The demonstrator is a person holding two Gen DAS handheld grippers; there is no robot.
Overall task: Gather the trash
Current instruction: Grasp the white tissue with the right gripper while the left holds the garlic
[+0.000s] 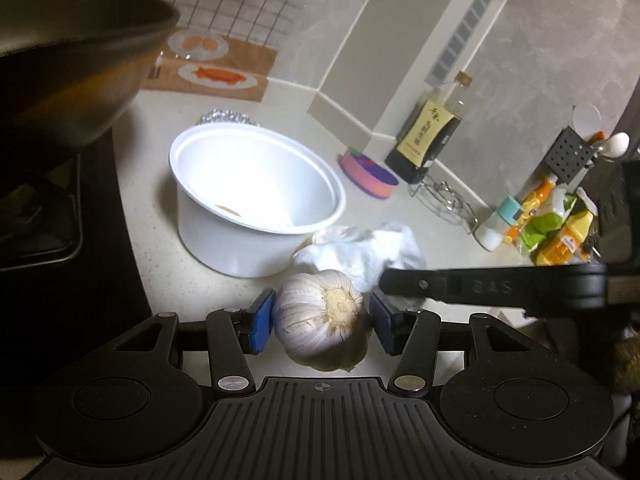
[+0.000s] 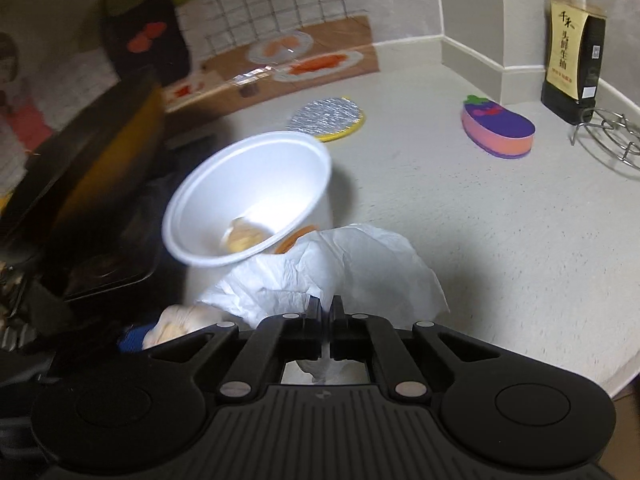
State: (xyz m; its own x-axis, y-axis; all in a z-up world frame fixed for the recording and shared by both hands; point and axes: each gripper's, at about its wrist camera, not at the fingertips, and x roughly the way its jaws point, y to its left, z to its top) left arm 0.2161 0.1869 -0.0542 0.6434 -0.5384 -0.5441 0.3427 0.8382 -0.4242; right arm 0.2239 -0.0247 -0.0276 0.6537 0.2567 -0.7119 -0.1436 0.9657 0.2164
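A garlic bulb (image 1: 322,322) sits between the blue pads of my left gripper (image 1: 323,322); the left pad touches it, and a small gap shows at the right pad. A white paper bowl (image 1: 256,200) stands just beyond on the counter, with a scrap inside (image 2: 244,238). A crumpled white tissue (image 2: 336,264) lies beside the bowl. My right gripper (image 2: 325,312) is shut on the tissue's near edge. The right gripper's black finger (image 1: 480,286) crosses the left wrist view over the tissue (image 1: 368,250). The garlic shows blurred at lower left in the right wrist view (image 2: 180,322).
A black wok (image 1: 76,64) on the stove looms at left. An eggplant-shaped sponge (image 2: 500,130), a soy sauce bottle (image 2: 574,56), a wire trivet (image 2: 612,136) and a foil mat (image 2: 326,118) lie further back. Seasoning packets (image 1: 556,232) stand at right.
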